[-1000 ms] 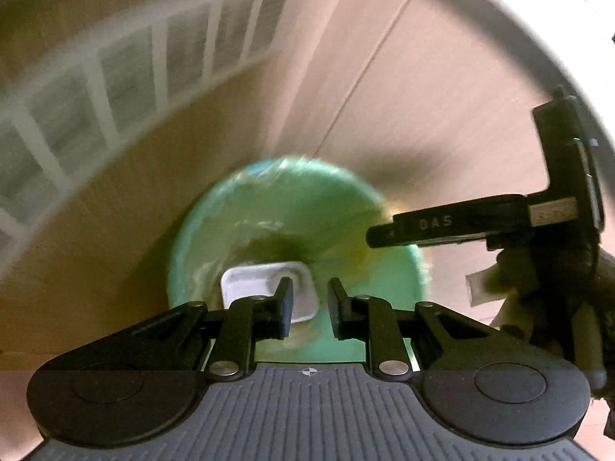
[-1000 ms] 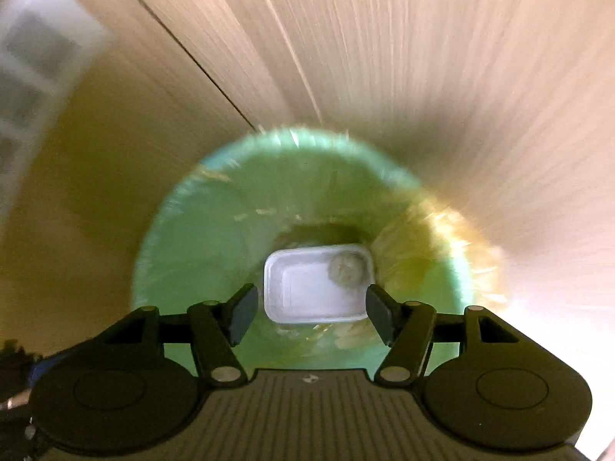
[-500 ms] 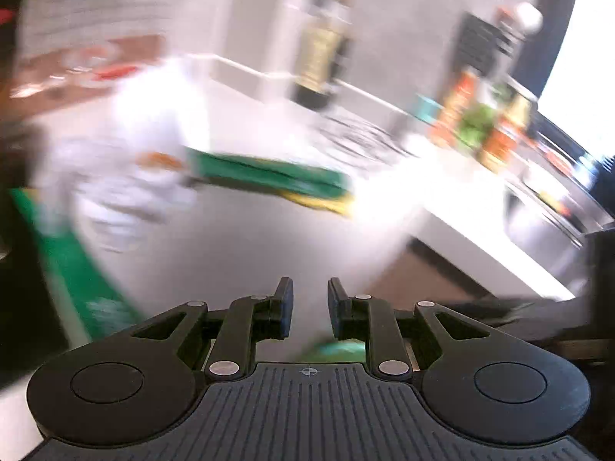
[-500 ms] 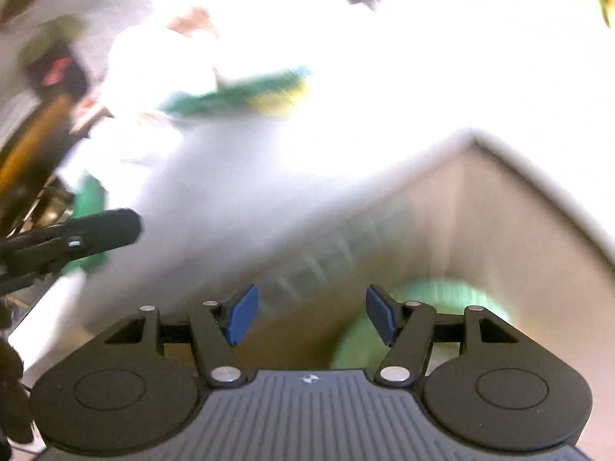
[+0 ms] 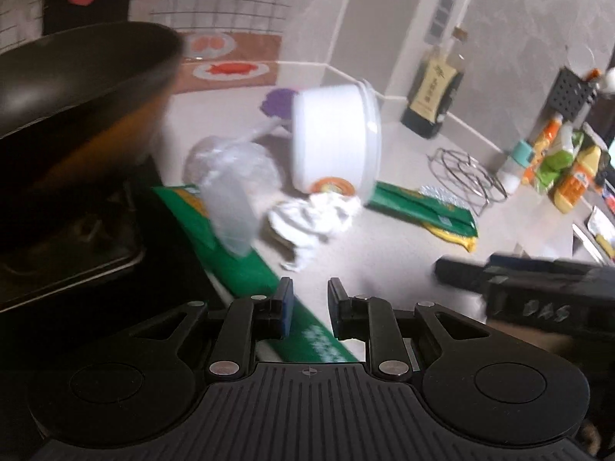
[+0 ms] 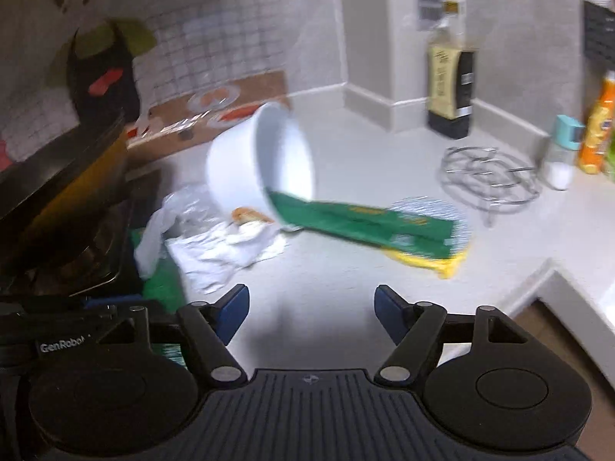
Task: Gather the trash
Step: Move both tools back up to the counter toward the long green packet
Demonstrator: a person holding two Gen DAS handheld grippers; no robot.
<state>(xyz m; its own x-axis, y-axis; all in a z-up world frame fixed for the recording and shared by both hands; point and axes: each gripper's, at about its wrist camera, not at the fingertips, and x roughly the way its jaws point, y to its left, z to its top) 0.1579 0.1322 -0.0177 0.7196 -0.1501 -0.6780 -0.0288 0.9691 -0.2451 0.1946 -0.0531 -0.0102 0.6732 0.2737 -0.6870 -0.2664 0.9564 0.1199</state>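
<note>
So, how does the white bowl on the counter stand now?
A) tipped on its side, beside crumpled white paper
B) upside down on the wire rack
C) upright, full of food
A: the white bowl lies tipped, its opening sideways, with crumpled white paper beside it.

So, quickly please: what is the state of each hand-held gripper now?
Left hand-held gripper: narrowly open, holding nothing.
Right hand-held gripper: wide open, holding nothing.

A dark pan [image 5: 77, 61] sits left; a sauce bottle [image 6: 449, 88] and wire trivet [image 6: 490, 176] stand on the counter [image 6: 346, 269].
</note>
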